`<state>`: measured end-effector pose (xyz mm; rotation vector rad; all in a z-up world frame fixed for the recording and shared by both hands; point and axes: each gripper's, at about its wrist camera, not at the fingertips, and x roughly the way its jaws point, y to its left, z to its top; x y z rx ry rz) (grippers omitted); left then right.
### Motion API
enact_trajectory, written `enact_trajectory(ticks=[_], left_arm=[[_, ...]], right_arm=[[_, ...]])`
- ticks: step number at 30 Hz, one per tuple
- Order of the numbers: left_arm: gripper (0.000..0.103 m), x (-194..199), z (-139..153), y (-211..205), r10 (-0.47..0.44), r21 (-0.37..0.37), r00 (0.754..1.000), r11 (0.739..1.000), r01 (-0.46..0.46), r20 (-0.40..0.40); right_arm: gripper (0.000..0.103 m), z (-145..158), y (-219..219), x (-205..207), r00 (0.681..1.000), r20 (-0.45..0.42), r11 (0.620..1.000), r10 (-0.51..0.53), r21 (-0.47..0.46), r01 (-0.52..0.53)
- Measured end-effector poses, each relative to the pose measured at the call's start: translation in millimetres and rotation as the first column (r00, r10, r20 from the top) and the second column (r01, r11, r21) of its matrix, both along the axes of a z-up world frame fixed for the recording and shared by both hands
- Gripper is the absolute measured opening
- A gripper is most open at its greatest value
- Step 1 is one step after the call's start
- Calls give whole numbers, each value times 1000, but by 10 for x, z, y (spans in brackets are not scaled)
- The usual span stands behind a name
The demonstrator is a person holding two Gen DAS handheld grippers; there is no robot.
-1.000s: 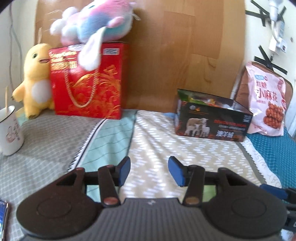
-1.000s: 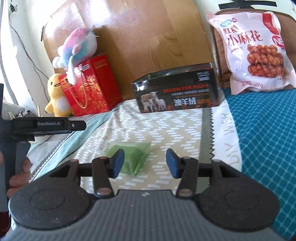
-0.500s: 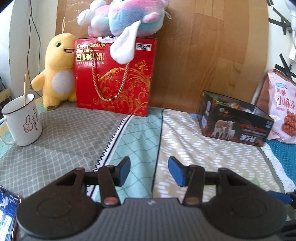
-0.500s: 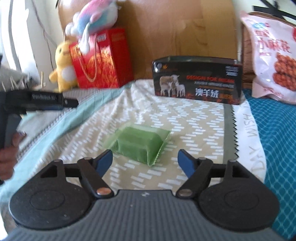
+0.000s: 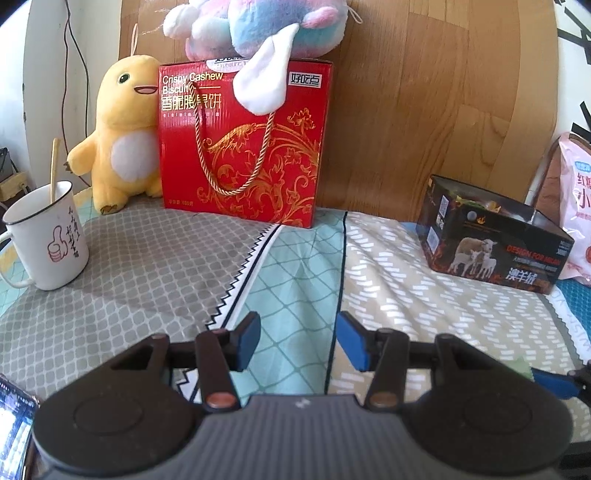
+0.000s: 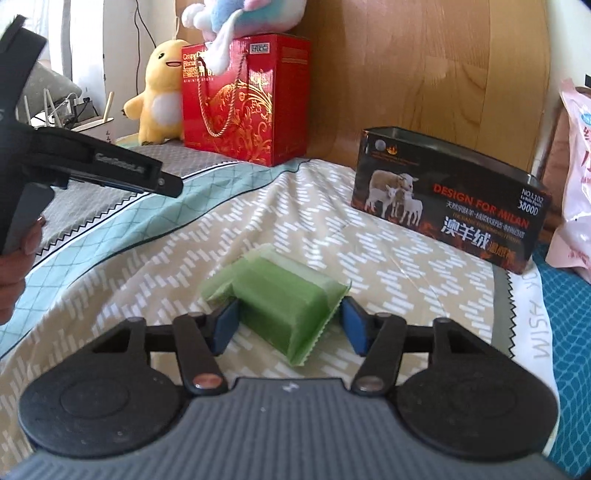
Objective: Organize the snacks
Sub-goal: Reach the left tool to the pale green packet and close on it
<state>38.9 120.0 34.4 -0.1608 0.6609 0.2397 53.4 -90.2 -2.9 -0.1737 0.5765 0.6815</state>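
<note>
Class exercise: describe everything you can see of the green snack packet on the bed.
The green snack packet is a block-shaped bar in translucent green wrap with crimped, zigzag-cut ends. It lies flat and slantwise on the beige patterned bedspread, in front of the black sheep-print box. The right gripper is closing around it, its left pad touching it.

Sitting on the bed are two plush toys, a yellow one [image 5: 118,133] and a pastel one [image 5: 258,26], one red biscuit box [image 5: 243,144], one black box [image 6: 450,206], one green snack packet [image 6: 284,295], one pink snack bag [image 5: 578,206] and one mug [image 5: 46,236].
</note>
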Motion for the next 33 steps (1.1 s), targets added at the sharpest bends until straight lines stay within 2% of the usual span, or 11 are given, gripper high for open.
enact_trajectory(ticks=[14,15,16,17,18,19,21,24,26,31,33], left_arm=[[47,29,-25,-24,-12,-6,1000,1000,12,-10],[47,28,-25,-4,-27,-41,1000,999,27,-6],[49,30,-30,29,-47,-93,999,995,46,-1],[51,33,-35,66,-74,-165,997,984,73,3],[54,44,-46,99,-107,-240,994,965,106,8],[54,64,-60,122,-141,-298,990,944,138,10],[54,112,-99,143,-212,-418,977,886,201,20],[57,176,-131,90,-289,-505,957,820,269,41],[58,234,-142,18,-315,-512,948,810,287,33],[56,402,-240,-183,-368,-497,930,809,315,-9],[55,386,-246,-283,-375,-460,927,822,337,8]], right_arm=[[52,36,10,-129,996,86,1000,-13,1,13],[51,37,9,-131,996,90,1000,-13,2,13],[37,37,9,-135,996,92,1000,-14,2,14],[31,36,0,-128,996,91,1000,-14,2,14],[18,32,-3,-113,996,83,1000,-22,2,22],[18,31,-13,-97,997,71,1000,-28,8,28],[18,29,-39,-66,998,48,999,-34,27,33],[18,28,-35,-66,998,41,999,-38,31,37],[19,21,-31,-55,999,32,999,-36,33,35],[51,-6,-72,40,998,-47,997,-45,60,47],[51,-6,-39,52,998,-48,998,-47,48,49]])
